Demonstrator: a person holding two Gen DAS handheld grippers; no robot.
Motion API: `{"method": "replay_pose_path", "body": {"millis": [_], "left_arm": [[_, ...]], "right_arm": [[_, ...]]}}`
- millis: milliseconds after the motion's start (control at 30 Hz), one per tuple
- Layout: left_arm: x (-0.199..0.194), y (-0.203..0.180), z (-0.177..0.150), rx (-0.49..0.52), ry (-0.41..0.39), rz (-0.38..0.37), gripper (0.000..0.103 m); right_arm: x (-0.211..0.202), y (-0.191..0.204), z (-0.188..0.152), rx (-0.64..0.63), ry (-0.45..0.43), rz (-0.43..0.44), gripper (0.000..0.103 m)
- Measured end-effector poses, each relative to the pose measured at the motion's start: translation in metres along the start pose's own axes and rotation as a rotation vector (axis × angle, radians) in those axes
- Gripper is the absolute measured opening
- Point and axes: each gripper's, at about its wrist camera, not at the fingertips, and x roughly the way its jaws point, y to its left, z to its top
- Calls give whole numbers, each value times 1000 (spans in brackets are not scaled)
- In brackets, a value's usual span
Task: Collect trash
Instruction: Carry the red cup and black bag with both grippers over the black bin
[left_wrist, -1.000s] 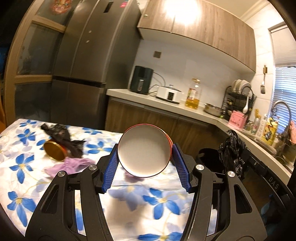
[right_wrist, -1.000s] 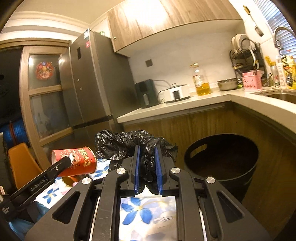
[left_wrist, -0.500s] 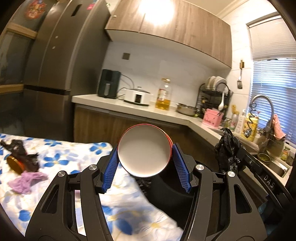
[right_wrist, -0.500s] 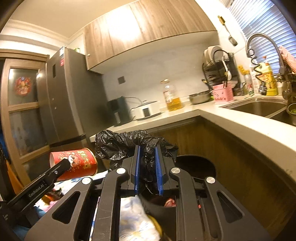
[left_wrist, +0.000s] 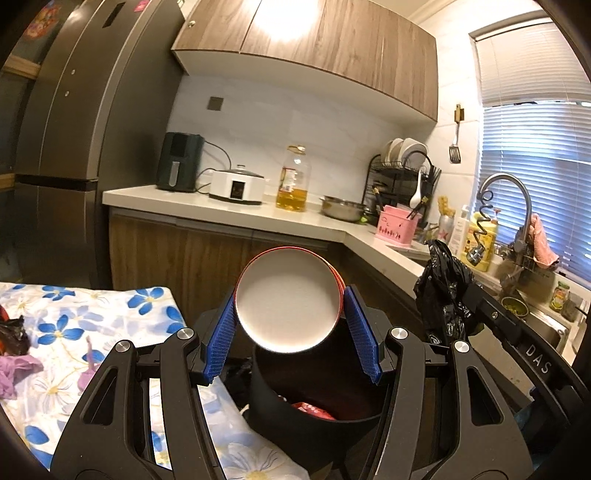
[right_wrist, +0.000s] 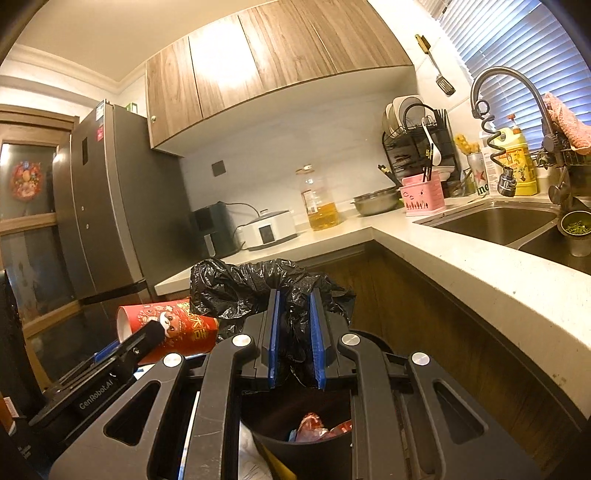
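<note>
1. Two grippers, both loaded — the left gripper (left_wrist: 291, 332) clamps a red paper cup (left_wrist: 288, 300) above the black bin (left_wrist: 314, 432).
2. Right gripper (right_wrist: 294, 336) pinches a black plastic bag (right_wrist: 258, 288) over that bin.

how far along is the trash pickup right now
Done: some red wrappers already lie in the black bin. In hand: the left gripper holds a red paper cup over it, the right gripper a crumpled black bag. Left: dark and purple scraps on the floral tablecloth.

Cup (left_wrist: 287, 300) above bin (left_wrist: 314, 424)
</note>
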Motion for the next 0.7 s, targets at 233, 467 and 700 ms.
{"method": "replay_pose_path", "body": {"millis": [233,467,700], "left_arm": [[15,-7,-2,3,15,-14,56],[27,-10,-3,7,32,-22,56],[33,-12,-6,16,44,-26,56]], "right_arm": [[8,-5,1,0,8,-9,16],[13,-3,2,-4,12,-12,16],[16,-5,2,0,14,-16,16]]}}
